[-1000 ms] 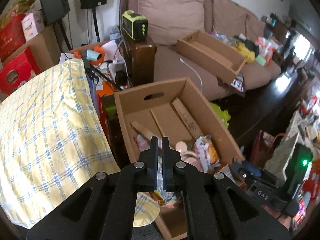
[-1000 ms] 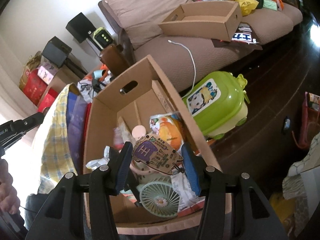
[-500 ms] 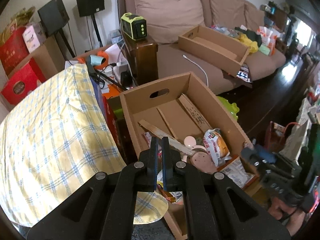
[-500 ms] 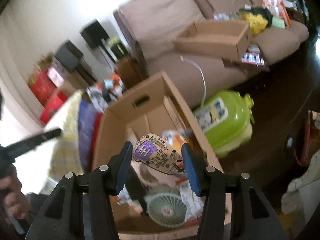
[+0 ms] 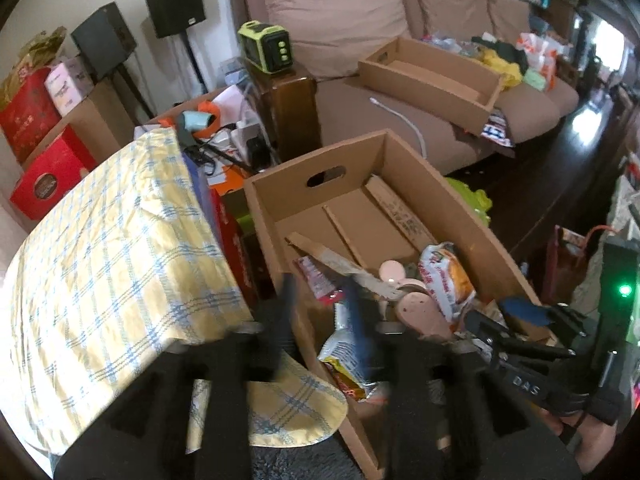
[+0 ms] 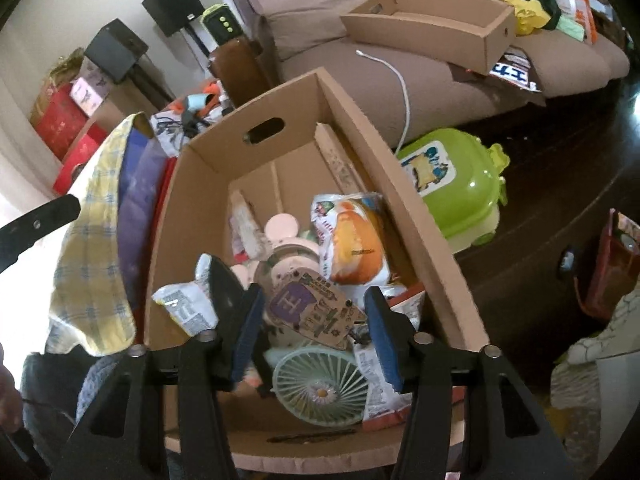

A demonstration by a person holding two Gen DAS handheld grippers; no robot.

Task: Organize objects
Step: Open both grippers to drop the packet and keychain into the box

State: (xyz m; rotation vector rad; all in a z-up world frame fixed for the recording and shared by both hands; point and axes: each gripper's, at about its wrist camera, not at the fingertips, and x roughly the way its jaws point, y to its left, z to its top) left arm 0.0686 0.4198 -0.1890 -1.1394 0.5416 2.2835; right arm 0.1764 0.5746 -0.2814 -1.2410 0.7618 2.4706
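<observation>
The wooden tag with a purple square lies in the lower middle of the right wrist view, between the two blue pads of the right claw. The jaws are opening, and both pads stand apart from the tag's edges, so the claw is wide and does not grip it. The tag rests tilted on the other things in the cardboard box, just above a pale green fan and below an orange snack bag. A pink round thing lies further up in the box.

In the left wrist view, the left claw is blurred in the lower middle of the frame. Its jaws are opening, and no thing is pressed between them; a snack packet lies below it at the box's near edge. A yellow checked cloth fills the left side, and a brown sofa stands at the top.
</observation>
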